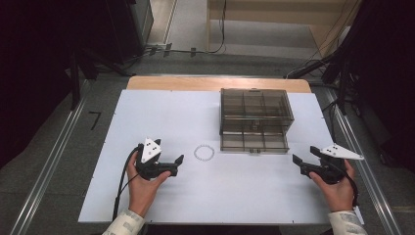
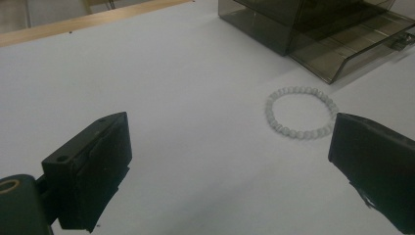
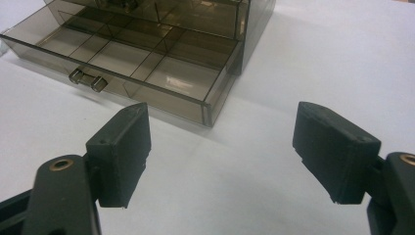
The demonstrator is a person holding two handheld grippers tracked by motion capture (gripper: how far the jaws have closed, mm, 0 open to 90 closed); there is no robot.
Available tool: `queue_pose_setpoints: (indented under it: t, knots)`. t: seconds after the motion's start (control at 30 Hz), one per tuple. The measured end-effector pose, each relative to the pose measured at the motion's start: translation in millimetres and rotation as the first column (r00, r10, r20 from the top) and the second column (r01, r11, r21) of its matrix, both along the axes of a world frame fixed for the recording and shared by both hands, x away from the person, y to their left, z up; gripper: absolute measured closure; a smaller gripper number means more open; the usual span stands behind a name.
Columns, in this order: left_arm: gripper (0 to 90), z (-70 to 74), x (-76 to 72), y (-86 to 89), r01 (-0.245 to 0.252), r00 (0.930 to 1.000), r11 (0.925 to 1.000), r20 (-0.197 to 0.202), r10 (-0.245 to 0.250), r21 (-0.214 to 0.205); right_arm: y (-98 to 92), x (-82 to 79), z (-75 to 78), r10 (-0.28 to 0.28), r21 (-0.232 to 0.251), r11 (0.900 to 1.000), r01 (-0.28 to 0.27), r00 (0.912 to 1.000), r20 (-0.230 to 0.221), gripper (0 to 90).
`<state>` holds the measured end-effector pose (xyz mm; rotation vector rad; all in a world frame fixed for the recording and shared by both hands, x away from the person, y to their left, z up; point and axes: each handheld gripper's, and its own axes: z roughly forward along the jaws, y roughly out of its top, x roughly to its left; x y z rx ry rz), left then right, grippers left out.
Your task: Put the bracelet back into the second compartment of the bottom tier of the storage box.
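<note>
Left gripper view: the left tool (image 2: 230,161) has its jaws wide apart, the bead bracelet (image 2: 301,112) lying on the table (image 2: 161,83) just ahead of its right jaw; the right tool (image 3: 220,156) is spread too, facing the drawer box (image 3: 147,54).

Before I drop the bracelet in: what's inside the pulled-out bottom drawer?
The drawer shows divided compartments, and the ones in view look empty. Its rear part sits under the tinted organizer box, so those compartments cannot be checked. The bead bracelet lies outside on the table.
</note>
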<state>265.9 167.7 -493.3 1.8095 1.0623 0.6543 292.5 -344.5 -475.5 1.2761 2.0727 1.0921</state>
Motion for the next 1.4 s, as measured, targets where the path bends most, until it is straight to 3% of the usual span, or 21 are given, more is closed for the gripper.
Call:
queue_pose_setpoints:
  t: [1.4]
  knots:
    - [4.0, -5.8, 17.3, -18.7, 0.007, 0.9999, 0.9999, -0.016, -0.007, -0.015, 0.3, 0.3, -0.3, 0.004, -0.005, 1.0, -0.004, 1.0, 0.0, 20.7]
